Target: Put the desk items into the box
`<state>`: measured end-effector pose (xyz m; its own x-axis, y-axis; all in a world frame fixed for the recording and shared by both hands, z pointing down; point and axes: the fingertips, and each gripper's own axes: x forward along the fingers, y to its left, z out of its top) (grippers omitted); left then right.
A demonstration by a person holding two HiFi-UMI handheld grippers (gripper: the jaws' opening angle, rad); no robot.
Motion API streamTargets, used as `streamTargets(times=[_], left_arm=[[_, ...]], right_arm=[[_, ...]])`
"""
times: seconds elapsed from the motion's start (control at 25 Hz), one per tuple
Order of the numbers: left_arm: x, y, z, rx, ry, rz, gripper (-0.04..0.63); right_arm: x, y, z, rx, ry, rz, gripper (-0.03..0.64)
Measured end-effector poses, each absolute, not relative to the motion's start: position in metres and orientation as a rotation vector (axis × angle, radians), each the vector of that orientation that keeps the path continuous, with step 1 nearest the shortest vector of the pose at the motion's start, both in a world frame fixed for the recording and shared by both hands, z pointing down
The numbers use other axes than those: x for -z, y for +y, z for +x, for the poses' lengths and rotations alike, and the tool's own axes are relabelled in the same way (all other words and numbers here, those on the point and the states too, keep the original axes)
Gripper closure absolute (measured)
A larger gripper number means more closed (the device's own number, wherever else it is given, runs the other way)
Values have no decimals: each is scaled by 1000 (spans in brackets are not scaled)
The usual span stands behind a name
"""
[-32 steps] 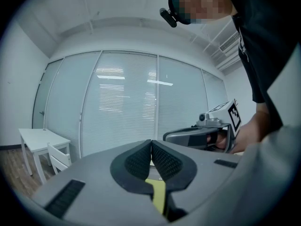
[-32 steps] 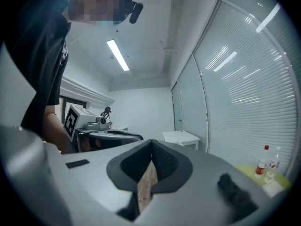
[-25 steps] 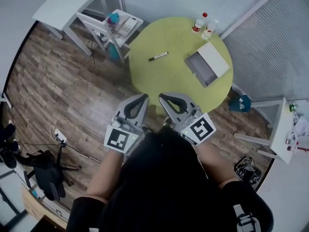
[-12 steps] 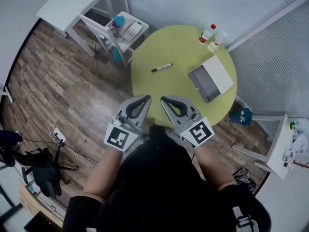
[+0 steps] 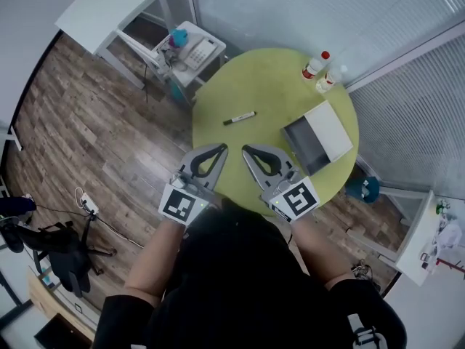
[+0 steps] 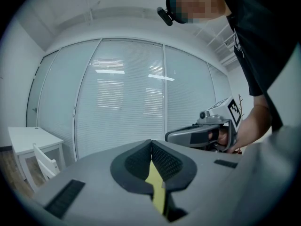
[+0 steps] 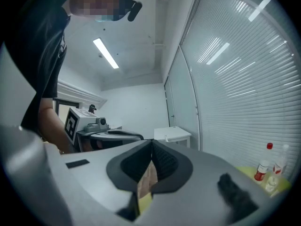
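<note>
A black marker (image 5: 238,118) lies near the middle of the round yellow-green table (image 5: 261,78). To its right stands an open grey box (image 5: 308,142) with its white lid (image 5: 331,130) folded back. Two small bottles stand at the table's far right edge, one red-capped (image 5: 314,65) and one clear (image 5: 330,78); the right gripper view also shows them (image 7: 261,170). My left gripper (image 5: 221,148) and right gripper (image 5: 247,150) hover side by side over the table's near edge. Both are shut with nothing between the jaws. The pads meet in each gripper view (image 6: 151,143) (image 7: 151,143).
A small white side table with a desk phone (image 5: 195,48) touches the table's far left. A white desk (image 5: 109,7) stands behind it. Blinds and glass walls run along the back and right. A black office chair (image 5: 67,257) and a power strip (image 5: 85,203) are on the wood floor at left.
The head view has shifted, so the table sits a little lower and nearer in it. Both grippers stay shut, side by side at the table's near edge.
</note>
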<state>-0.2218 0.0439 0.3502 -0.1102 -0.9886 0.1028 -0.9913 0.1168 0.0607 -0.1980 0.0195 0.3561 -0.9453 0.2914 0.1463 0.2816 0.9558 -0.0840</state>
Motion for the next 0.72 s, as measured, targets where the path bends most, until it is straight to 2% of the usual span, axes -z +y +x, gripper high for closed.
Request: streamTargets(times=[0.72], left_arm=[[-460,-18,-290,-161,-2091,2019,581]], right_arm=[[-449,-41,-257,-145,-2895,-231,598]])
